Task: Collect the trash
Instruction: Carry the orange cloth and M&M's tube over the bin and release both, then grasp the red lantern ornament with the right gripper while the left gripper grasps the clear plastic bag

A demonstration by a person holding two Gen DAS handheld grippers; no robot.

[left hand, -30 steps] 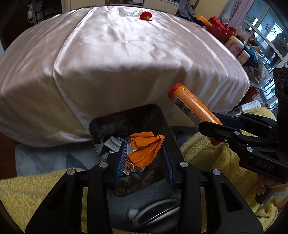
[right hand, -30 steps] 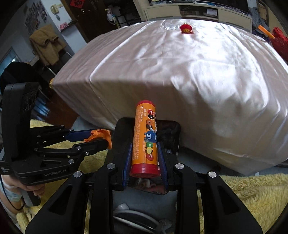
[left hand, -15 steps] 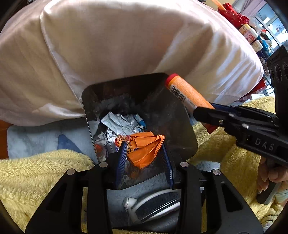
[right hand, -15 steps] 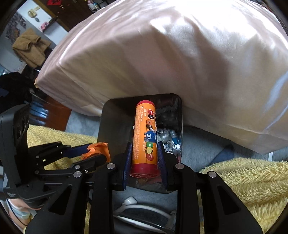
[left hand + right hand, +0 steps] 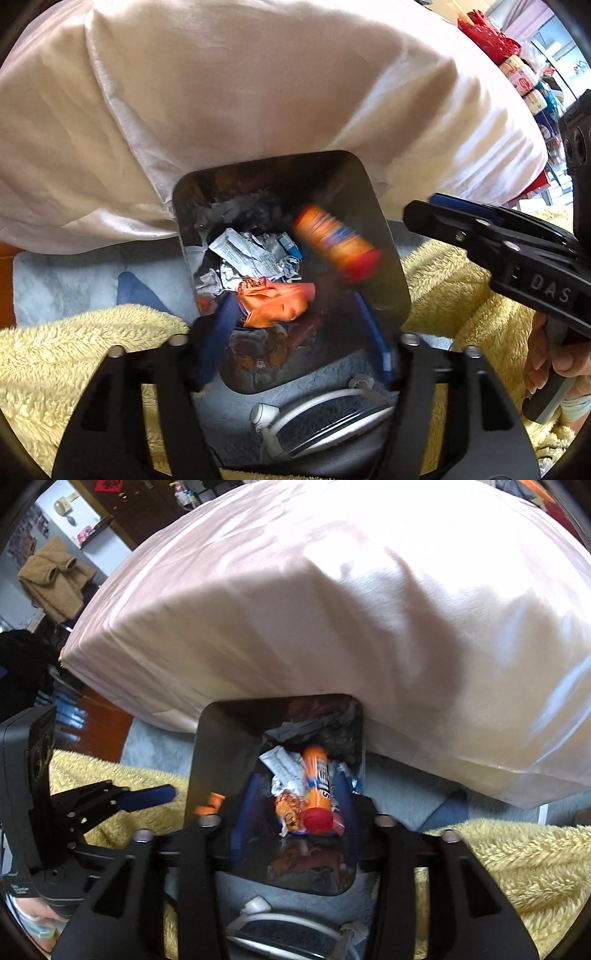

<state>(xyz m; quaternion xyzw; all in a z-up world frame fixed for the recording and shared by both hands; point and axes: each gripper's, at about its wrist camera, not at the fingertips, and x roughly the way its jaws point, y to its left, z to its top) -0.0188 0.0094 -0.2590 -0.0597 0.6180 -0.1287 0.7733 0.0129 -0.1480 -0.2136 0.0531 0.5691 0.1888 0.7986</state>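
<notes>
A: Where do the left tongs (image 5: 295, 325) stand?

B: Over the mouth of the black bin (image 5: 384, 236), pointing steeply down into it. Their blue pads (image 5: 221, 317) are spreading apart. The crumpled orange wrapper (image 5: 277, 304) sits between them, but the pads no longer press on it; it looks loose, just above the rubbish inside.

A: And the right tongs (image 5: 295, 812)?

B: Same story, also above the bin (image 5: 221, 746) and also opening. The orange candy tube (image 5: 317, 782) with the red cap has left the pads and lies inside the bin, cap end nearest the camera, on top of crumpled silver and white wrappers (image 5: 284, 768). From the left wrist view the tube (image 5: 336, 247) is a blur (it seems to be mid-fall), near the bin's right wall.

A: What surrounds the bin?

B: It stands on a pale blue rug (image 5: 74, 277), right against a bed draped in a shiny pinkish-white sheet (image 5: 258, 92). A fuzzy yellow blanket (image 5: 55, 354) lies on the near side, left and right of the bin. A white cable with a plug (image 5: 266, 413) sits on the rug below the tongs.

A: Is the person visible?

B: Only fingers wrapped round the handle of the right tongs (image 5: 498, 251), at the right edge of the left wrist view. The left tongs (image 5: 147, 797) show at the left of the other view, spread, with a scrap of orange (image 5: 210, 803) just beyond their tips
</notes>
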